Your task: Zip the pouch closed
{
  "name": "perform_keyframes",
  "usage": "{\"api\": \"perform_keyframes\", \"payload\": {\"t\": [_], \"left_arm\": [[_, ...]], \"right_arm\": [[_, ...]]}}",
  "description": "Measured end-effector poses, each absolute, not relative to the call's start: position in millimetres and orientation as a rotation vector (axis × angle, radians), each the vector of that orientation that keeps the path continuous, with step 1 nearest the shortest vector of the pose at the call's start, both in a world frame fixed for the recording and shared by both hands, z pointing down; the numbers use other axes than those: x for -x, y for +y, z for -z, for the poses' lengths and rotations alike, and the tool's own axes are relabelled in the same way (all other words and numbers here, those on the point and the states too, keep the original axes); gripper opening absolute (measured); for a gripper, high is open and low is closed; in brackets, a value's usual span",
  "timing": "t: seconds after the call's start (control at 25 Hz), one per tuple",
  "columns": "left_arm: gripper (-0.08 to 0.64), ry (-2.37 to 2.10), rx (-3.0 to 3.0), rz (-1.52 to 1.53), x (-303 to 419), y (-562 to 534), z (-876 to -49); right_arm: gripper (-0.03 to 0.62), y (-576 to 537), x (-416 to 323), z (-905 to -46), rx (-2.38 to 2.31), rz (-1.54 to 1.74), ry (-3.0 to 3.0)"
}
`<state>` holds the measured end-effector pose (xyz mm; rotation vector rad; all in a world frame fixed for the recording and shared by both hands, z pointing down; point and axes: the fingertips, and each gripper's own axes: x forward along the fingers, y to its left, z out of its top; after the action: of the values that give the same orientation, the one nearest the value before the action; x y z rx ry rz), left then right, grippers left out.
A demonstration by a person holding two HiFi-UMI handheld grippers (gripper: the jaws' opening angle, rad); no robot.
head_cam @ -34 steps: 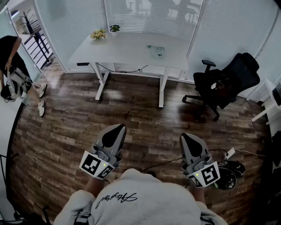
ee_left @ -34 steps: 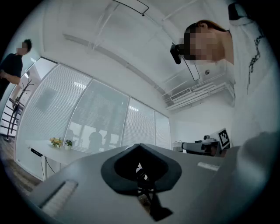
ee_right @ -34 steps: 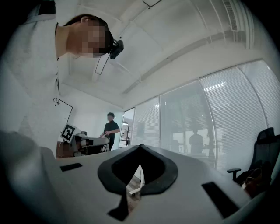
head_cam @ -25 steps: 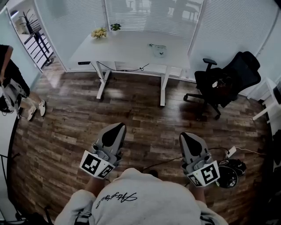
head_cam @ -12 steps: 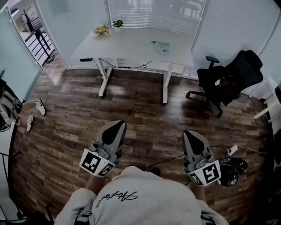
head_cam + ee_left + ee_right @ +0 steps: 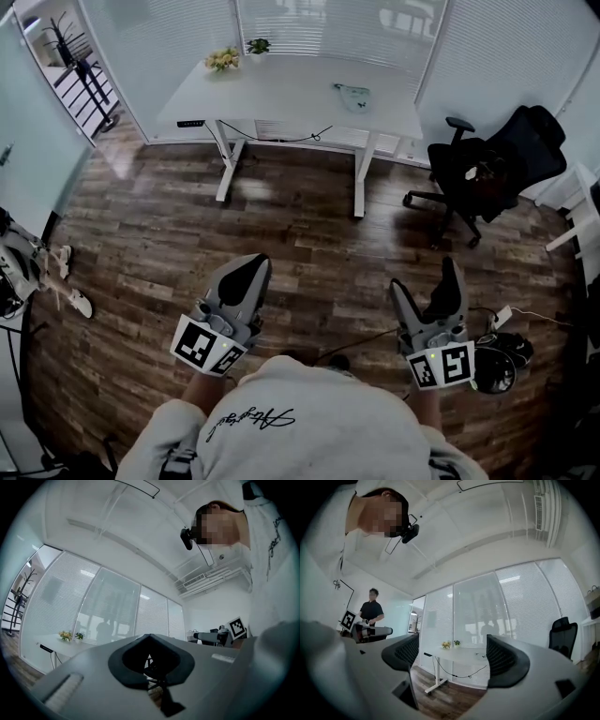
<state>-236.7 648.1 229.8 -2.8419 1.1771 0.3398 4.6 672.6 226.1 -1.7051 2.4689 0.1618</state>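
Standing w/ both grippers held low in front of a pale sweatshirt (image 6: 291, 422), above the wood floor (image 6: 281, 234). L gripper (image 6: 251, 269): jaws pressed together, tips meeting, nothing held. R gripper (image 6: 427, 281): jaws have just been opening and are spread wide, w/ nothing btwn them; its own view shows only floor & room through the gap. Neither gripper touches anything. A black round object (image 6: 494, 372) sits on the floor just beside R gripper. Further off, a black office chair (image 6: 497, 164) stands at right. White desk (image 6: 281, 98) is beyond, against the blinds (image 6: 319, 23). Pouch (image 6: 354, 97) lies flat on the desk's right part, well apart from both grippers. Flowers (image 6: 221, 61) & a small plant (image 6: 258, 45) stand at the desk's far left corner.
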Motion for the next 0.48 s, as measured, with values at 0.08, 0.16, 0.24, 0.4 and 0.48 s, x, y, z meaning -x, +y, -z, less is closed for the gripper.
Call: {"api": "perform_keyframes", "payload": {"t": [0.08,0.16,0.24,0.4,0.48], "left_arm": [[0.002,1.164,2.847,-0.336,243.7,644.7,-230.6],[0.002,1.143,2.857,-0.326,251.1,643.8,-233.1],[0.002,1.122,2.864,-0.319,258.7,643.0,-235.6],[0.002,1.098,2.882,-0.311,269.3,634.5,-238.2],[0.002,1.100,2.889,-0.319,274.0,631.2,-237.6]], "right_arm": [[0.434,670.7,2.2,-227.7,1.710,-0.152,2.460],[0.433,671.0,11.3,-229.2,1.714,-0.151,2.453],[0.433,671.1,19.9,-231.2,1.719,-0.154,2.447],[0.431,667.2,31.1,-231.2,1.716,-0.137,2.436],[0.430,667.6,33.5,-230.7,1.726,-0.127,2.429]]}}
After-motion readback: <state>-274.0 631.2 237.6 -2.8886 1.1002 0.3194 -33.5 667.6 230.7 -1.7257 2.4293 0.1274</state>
